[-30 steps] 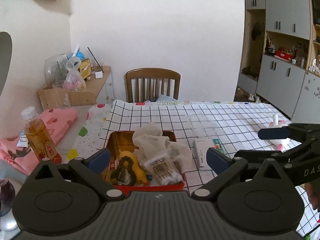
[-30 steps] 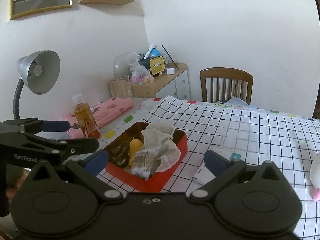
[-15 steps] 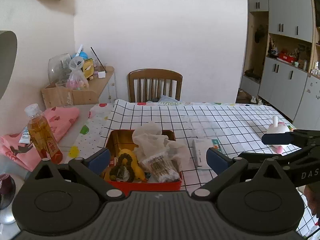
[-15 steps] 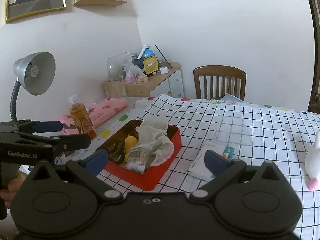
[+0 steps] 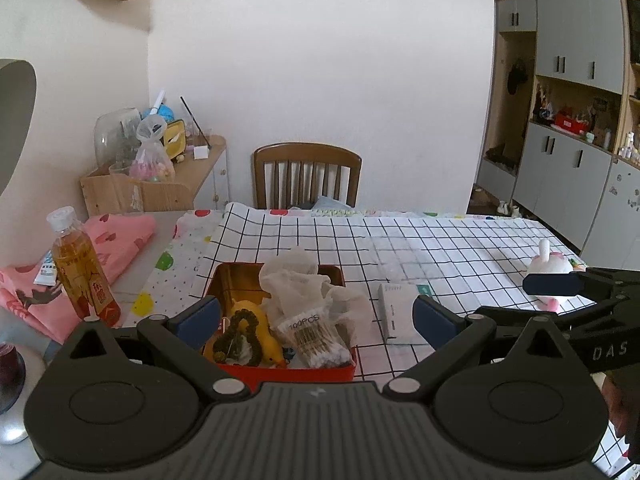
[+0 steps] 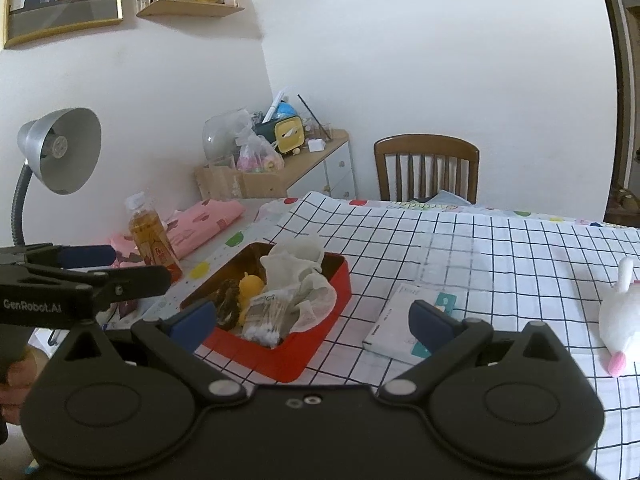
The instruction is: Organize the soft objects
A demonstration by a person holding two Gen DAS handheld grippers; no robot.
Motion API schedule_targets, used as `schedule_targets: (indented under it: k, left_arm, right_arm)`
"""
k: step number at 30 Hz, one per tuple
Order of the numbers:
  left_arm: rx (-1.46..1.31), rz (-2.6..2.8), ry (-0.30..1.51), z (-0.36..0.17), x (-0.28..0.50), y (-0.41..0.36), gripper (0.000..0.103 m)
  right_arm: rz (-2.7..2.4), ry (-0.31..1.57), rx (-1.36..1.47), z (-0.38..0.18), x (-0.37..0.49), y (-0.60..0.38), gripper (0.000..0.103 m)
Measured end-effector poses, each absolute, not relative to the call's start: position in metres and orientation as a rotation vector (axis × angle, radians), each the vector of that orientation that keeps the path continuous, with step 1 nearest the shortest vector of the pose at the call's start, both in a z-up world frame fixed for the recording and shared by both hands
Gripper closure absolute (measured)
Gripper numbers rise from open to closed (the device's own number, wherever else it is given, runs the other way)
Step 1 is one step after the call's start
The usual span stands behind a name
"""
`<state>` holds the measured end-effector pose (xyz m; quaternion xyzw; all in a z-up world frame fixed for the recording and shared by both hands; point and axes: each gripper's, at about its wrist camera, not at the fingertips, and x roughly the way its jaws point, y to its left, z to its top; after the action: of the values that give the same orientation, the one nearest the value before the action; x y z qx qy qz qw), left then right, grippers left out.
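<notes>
Colours here: the tablecloth (image 5: 440,248) is white with a black grid, and the tin (image 6: 320,320) on it is red outside and gold-ish inside, holding a yellow rubber toy (image 5: 266,336), dark brown beads (image 5: 236,340) and off-white crumpled cloth (image 5: 304,284). There's a white plush toy (image 6: 622,316) with pink bits, a white box (image 6: 404,330) with teal marks, and a pink patterned cloth (image 6: 204,224). The bottle (image 5: 82,272) is amber with a red label, and both grippers are black with blue finger pads (image 5: 198,318).
</notes>
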<state>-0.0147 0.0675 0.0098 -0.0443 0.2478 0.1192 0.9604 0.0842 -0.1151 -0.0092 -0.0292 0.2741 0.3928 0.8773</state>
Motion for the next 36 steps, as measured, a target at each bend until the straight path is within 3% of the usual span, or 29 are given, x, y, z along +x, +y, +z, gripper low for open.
schedule_targets:
  k: [36]
  left_arm:
    - [-0.08,0.19,0.442,0.017,-0.024,0.063,0.0]
  right_arm:
    - [0.777,0.521,-0.021,0.001,0.074,-0.119,0.0]
